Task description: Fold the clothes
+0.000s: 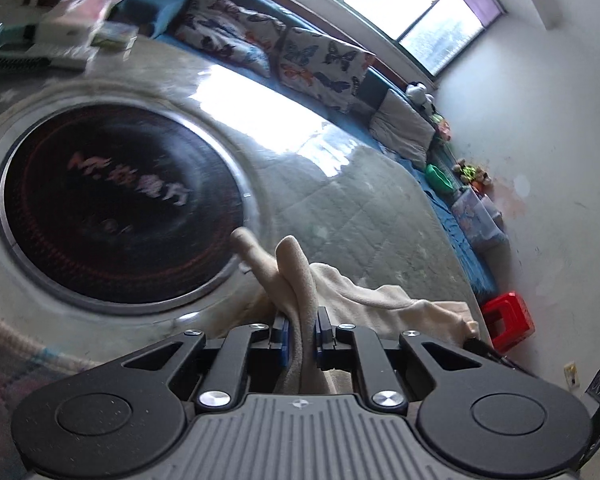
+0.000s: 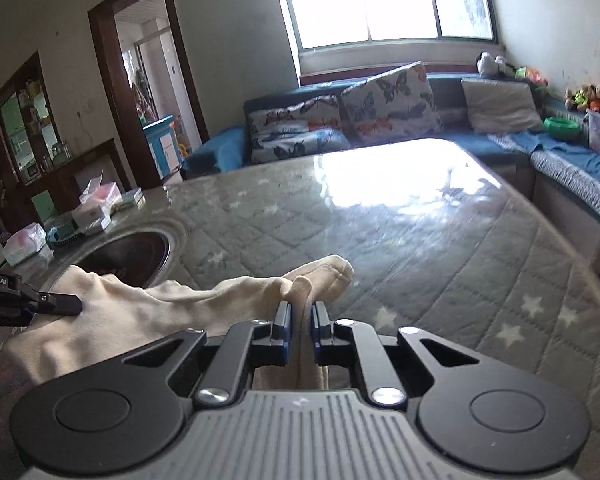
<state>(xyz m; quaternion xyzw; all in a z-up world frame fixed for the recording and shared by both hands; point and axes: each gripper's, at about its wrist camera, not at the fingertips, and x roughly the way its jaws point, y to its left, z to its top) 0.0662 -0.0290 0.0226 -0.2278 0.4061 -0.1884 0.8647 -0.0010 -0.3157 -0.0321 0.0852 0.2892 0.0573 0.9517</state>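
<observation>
Hand-held gripper (image 1: pixel 301 334) beside black cooktop (image 1: pixel 120 208), cloth-laden

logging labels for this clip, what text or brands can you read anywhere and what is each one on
"nRobot.AI", cut off at the picture's left edge: on the left gripper body, seen in the right wrist view.
Pinkish characters on the black round cooktop set in the table: blurred by motion, not readable.
Boxes at the table's far end: any print too small to read.
No text on the cream garment or the right gripper.
</observation>
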